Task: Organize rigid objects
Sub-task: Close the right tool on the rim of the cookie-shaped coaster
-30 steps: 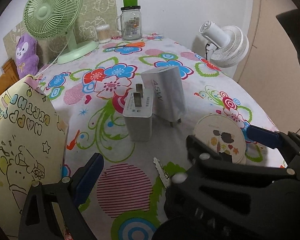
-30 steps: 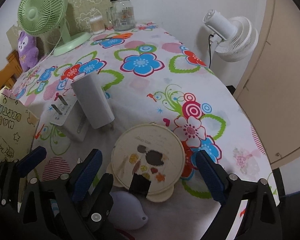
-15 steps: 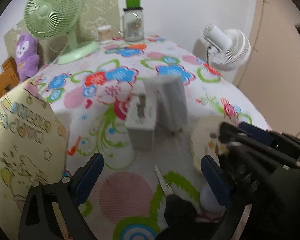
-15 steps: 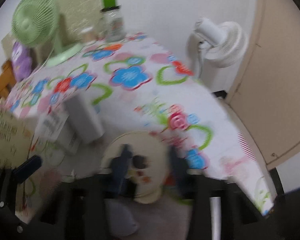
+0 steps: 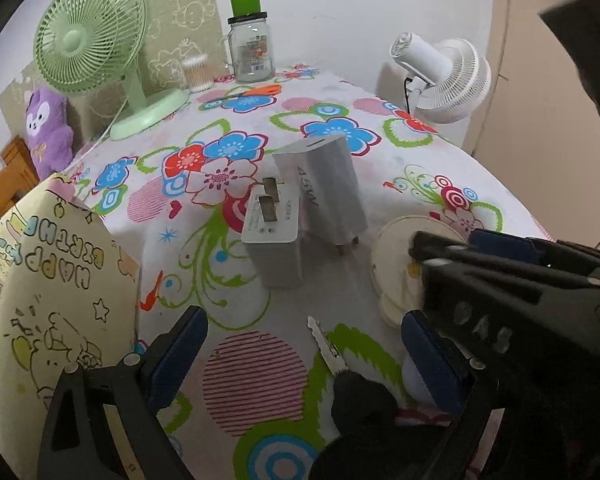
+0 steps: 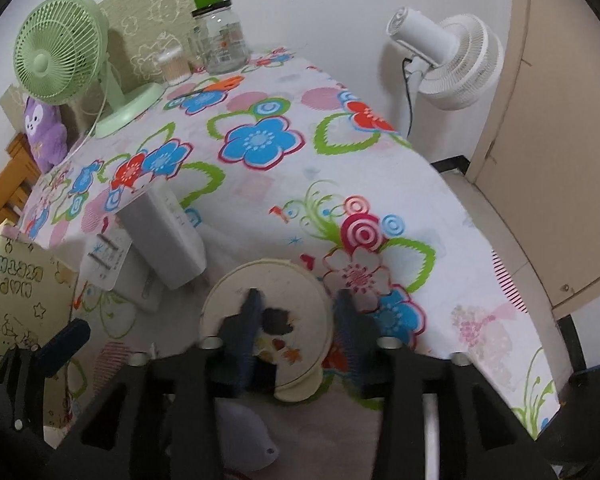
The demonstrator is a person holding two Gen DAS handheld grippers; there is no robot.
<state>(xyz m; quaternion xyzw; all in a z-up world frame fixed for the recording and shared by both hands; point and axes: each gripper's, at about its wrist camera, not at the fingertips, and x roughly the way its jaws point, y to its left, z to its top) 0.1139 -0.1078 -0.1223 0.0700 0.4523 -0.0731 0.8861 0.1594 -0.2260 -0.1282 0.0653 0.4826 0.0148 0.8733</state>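
Two grey chargers [image 5: 274,236] [image 5: 324,188] lean together mid-table; they also show in the right wrist view [image 6: 164,236]. A round cream disc [image 6: 268,312] with leaf prints lies near the front edge and shows in the left wrist view [image 5: 400,252]. A key with a black head [image 5: 340,364] lies between my left gripper's [image 5: 304,344] open fingers. My right gripper [image 6: 296,320] hovers low over the disc, jaws partly closed, gripping nothing. A pale lavender egg-shaped object [image 6: 244,436] lies under it.
A yellow birthday bag [image 5: 40,280] stands at the left. A green fan [image 5: 92,40], a jar [image 5: 252,48], a cotton-swab cup [image 5: 196,74] and a purple plush [image 5: 46,128] line the back. A white fan [image 5: 448,76] stands beyond the right table edge.
My right gripper's jaws have narrowed from wide open and moved forward over the cream disc. The left gripper shifted slightly; the key now lies between its fingers.
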